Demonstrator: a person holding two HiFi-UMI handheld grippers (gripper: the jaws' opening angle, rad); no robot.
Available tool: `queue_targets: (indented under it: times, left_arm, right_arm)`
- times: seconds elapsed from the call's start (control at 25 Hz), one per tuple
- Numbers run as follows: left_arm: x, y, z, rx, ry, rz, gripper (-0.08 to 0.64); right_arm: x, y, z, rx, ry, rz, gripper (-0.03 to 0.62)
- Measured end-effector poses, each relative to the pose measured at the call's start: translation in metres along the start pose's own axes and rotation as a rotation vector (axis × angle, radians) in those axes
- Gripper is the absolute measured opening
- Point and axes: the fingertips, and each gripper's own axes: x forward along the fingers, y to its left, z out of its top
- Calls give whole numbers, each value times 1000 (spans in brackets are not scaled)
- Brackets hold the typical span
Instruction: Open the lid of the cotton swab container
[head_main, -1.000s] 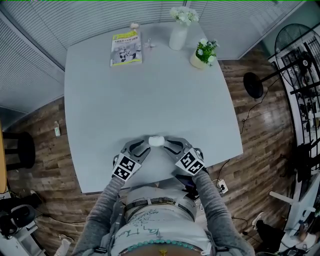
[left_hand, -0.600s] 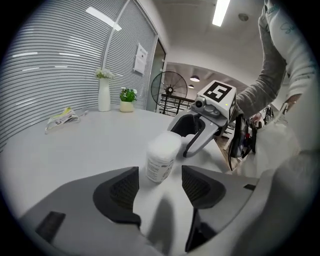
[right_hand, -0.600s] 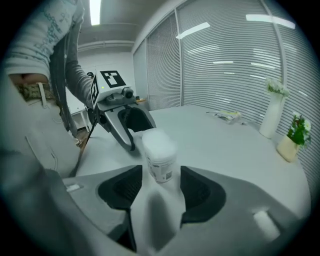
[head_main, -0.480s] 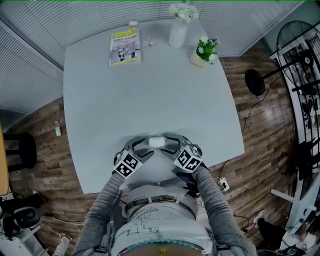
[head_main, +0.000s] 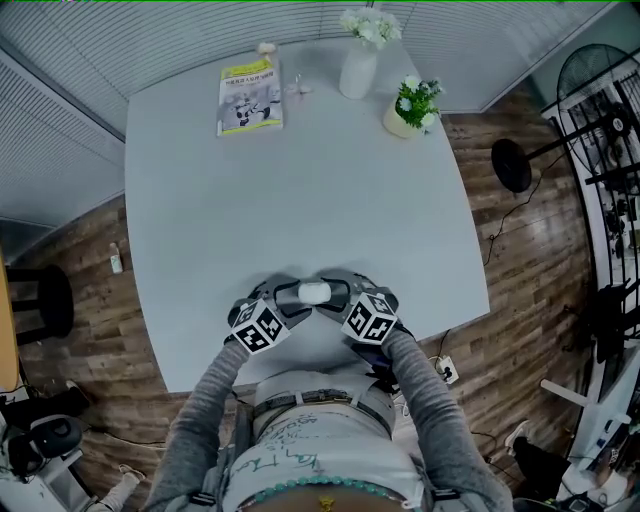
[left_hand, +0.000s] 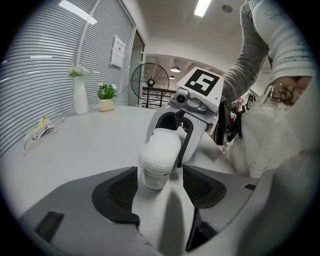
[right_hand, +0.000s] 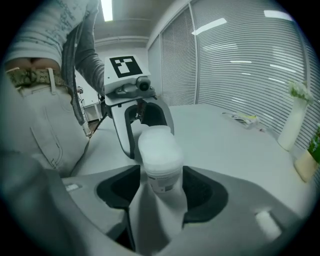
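The cotton swab container (head_main: 313, 292) is set between the just-spread, unclamped jaws of left tool (left_hand: 159, 186) and right tool (right_hand: 161, 188), presumably so its two ends can be gripped separately.

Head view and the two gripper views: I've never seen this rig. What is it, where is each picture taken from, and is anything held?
No robot: a person holds a two-jaw tool in each hand. The head view comes from a camera on the person's head, looking down at the grey table. Each gripper view comes from a camera riding on that tool, looking along its jaws. The left gripper and right gripper face each other at the near edge, with the white cotton swab container lying between them, one end inside each pair of jaws. Both pairs have just been opening and stand wide, so nothing is gripped. At the far end: a booklet, a white vase and a potted plant.
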Motion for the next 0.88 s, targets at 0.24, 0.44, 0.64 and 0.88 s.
queue_targets:
  times: [0.24, 0.44, 0.64, 0.88]
  left_arm:
    - [7, 1, 2, 40, 18, -28, 241]
    - [8, 0, 3, 43, 24, -26, 209]
    - [8, 0, 3, 26, 21, -35, 207]
    - [9, 1, 3, 7, 22, -42, 207]
  right_arm:
    - [11, 0, 2, -43, 6, 23, 253]
    - [15, 2, 4, -81, -4, 44, 235]
    - [18, 3, 4, -110, -5, 60, 230]
    - [30, 6, 1, -152, 7, 73, 224]
